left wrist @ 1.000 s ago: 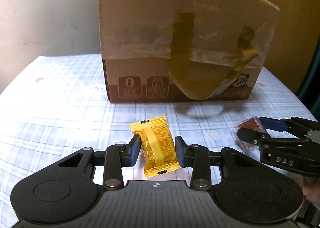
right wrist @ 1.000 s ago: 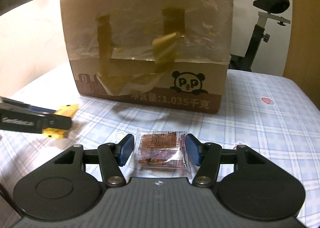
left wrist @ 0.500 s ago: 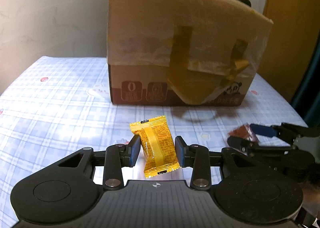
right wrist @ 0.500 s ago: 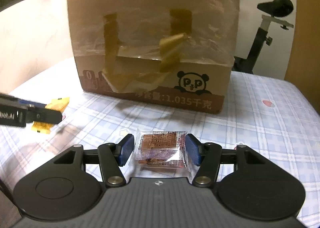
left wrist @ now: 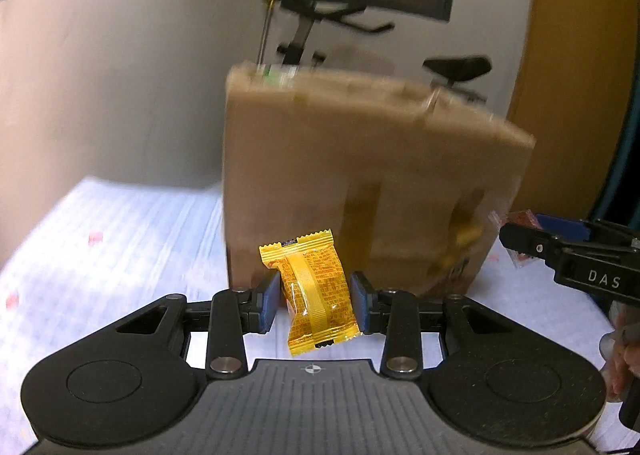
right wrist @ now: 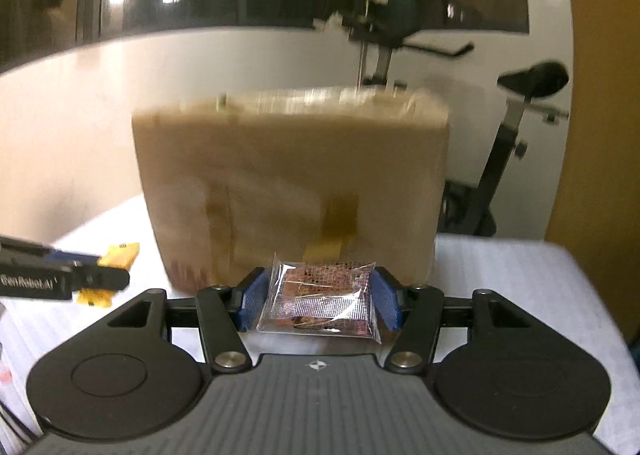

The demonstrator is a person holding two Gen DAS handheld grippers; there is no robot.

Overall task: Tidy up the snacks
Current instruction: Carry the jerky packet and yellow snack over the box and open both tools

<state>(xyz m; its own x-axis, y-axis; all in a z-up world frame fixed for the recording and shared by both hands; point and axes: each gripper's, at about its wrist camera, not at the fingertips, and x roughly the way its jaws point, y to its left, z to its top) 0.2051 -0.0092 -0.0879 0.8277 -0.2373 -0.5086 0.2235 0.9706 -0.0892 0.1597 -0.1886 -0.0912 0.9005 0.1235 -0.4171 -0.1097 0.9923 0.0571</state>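
Observation:
My left gripper [left wrist: 313, 302] is shut on a yellow snack packet [left wrist: 316, 297], held upright above the cloth in front of the cardboard box [left wrist: 360, 175]. My right gripper [right wrist: 318, 303] is shut on a clear packet with a brown snack [right wrist: 320, 301], also lifted before the cardboard box [right wrist: 292, 175]. In the left wrist view the right gripper [left wrist: 536, 233] shows at the right edge with the brown snack [left wrist: 520, 221]. In the right wrist view the left gripper [right wrist: 92, 271] shows at the left edge with the yellow packet [right wrist: 120, 255]. The box's top is blurred.
A checked blue-white cloth [left wrist: 100, 255] covers the surface under both grippers. An exercise bike [right wrist: 512, 143] stands behind the box by the white wall [left wrist: 100, 95]. A wooden panel [left wrist: 580, 75] rises at the right. A hand [left wrist: 624, 355] shows at the right edge.
Both grippers have risen with their packets still held. The box now sits lower in both views and its top edge and the bike behind it have come into sight.

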